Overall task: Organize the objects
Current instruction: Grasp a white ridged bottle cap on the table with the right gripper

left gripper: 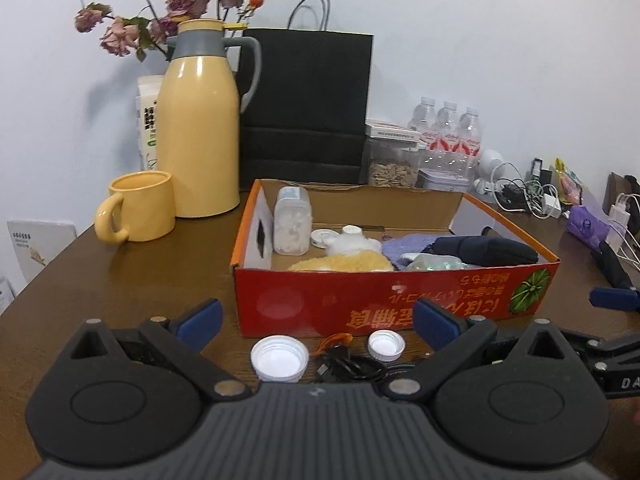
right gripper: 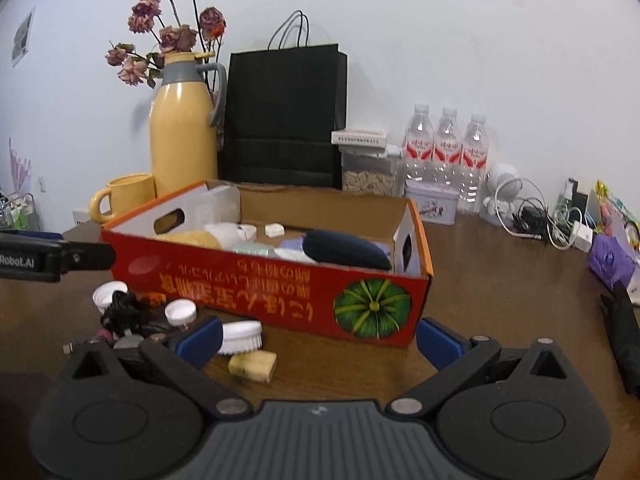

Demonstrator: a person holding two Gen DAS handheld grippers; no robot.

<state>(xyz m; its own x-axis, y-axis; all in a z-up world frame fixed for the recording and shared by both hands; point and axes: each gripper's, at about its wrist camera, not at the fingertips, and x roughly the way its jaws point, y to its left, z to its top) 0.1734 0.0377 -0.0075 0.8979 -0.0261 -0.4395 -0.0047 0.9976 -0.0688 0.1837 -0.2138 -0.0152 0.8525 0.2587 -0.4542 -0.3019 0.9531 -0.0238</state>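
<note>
Right in front of my left gripper [left gripper: 318,322], at the bottom middle of its view, sat a big white cap [left gripper: 279,359], a small white cap [left gripper: 386,345] and a black cable [left gripper: 352,366] on the brown counter [left gripper: 160,276]. Behind them stood the red box [left gripper: 394,300], already holding soft things. The caps looked light, hard and a bit slippery, so I would pinch one across its rim. The cable looked floppy and would be best grabbed at the bunch.

In the right view, a white brush [right gripper: 241,336] and a yellow sponge [right gripper: 253,365] lay low and left of middle. The sponge looked soft and easy to squeeze.

The fingers of both grippers were wide apart and held nothing. The right gripper [right gripper: 318,338] had its left finger [right gripper: 200,338] just beside the brush; I could not tell if they touched.
</note>
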